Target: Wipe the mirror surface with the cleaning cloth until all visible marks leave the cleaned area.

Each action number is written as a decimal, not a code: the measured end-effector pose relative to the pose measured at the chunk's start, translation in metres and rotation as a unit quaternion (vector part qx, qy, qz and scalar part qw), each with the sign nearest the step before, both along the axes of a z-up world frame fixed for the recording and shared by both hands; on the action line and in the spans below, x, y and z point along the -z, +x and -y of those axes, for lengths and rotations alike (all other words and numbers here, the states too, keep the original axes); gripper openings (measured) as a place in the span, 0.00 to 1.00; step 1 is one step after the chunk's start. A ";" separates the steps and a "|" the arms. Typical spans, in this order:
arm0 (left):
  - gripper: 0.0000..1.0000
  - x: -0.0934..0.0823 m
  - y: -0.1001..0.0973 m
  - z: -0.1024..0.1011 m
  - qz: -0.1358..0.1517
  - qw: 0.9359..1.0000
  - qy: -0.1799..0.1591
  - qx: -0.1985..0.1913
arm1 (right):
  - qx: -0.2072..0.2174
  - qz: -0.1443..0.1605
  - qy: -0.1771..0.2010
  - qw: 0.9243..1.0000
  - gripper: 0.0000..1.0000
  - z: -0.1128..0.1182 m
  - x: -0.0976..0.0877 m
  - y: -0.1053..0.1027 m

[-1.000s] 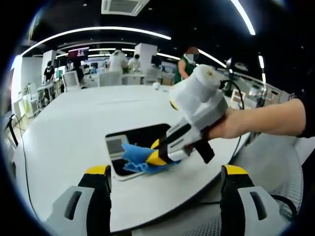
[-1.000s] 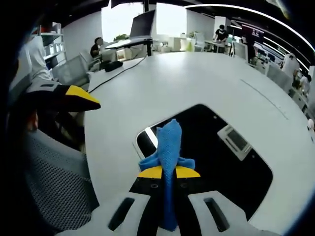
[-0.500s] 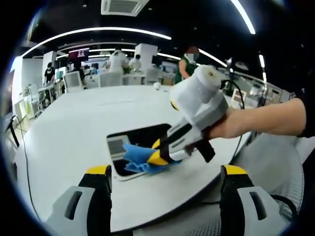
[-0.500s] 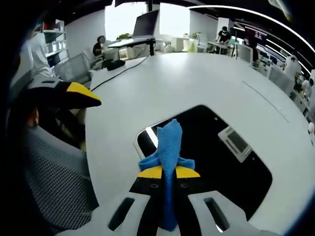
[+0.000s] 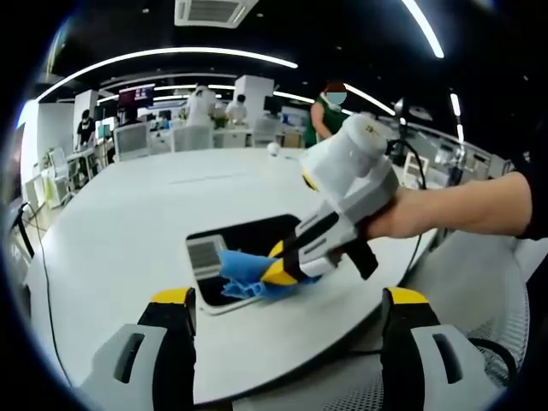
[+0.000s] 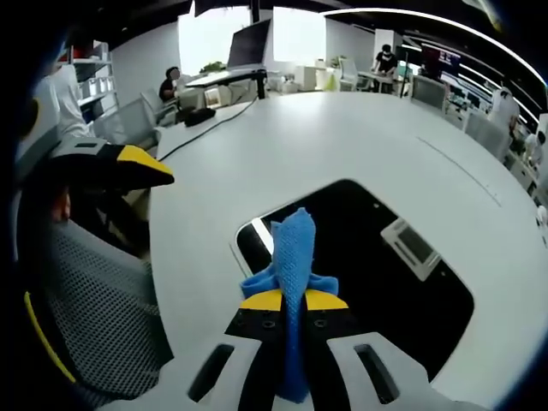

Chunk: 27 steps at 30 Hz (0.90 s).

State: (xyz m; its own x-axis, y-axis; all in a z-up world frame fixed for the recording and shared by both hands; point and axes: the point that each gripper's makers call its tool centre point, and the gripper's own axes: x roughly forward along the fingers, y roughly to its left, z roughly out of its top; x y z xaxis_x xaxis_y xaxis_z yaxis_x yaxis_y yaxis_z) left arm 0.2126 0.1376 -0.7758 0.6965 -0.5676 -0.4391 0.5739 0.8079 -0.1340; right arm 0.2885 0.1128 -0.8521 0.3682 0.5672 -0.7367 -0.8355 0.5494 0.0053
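Observation:
A dark rectangular mirror [image 5: 244,244] [image 6: 377,282] with a white rim lies flat on the white table [image 5: 128,223]. My right gripper [image 5: 282,270] [image 6: 294,300] is shut on a blue cleaning cloth [image 5: 244,276] [image 6: 294,248] and presses it onto the mirror's near corner. A hand holds that gripper from the right in the left gripper view. My left gripper [image 5: 287,308] stands open over the table's near edge, short of the mirror, with nothing between its yellow-tipped fingers [image 5: 169,301]. One of those fingers [image 6: 128,164] enters the right gripper view at the left.
A mesh office chair [image 6: 94,308] [image 5: 492,291] stands at the table's edge. A black cable [image 6: 201,124] runs across the far tabletop toward a monitor [image 6: 244,47]. People, desks and chairs fill the room behind the table.
The right gripper has slid the cloth slightly right across the mirror's near corner. The left gripper has stayed put.

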 end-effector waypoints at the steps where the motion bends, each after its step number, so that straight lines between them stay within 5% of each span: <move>1: 0.90 0.000 0.000 0.000 0.000 1.000 0.000 0.001 | 0.000 0.000 -0.001 1.000 0.02 0.001 0.000 0.000; 27: 0.90 0.002 -0.001 0.003 -0.005 1.000 0.005 0.015 | 0.048 -0.006 -0.004 0.999 0.02 0.035 0.000 0.000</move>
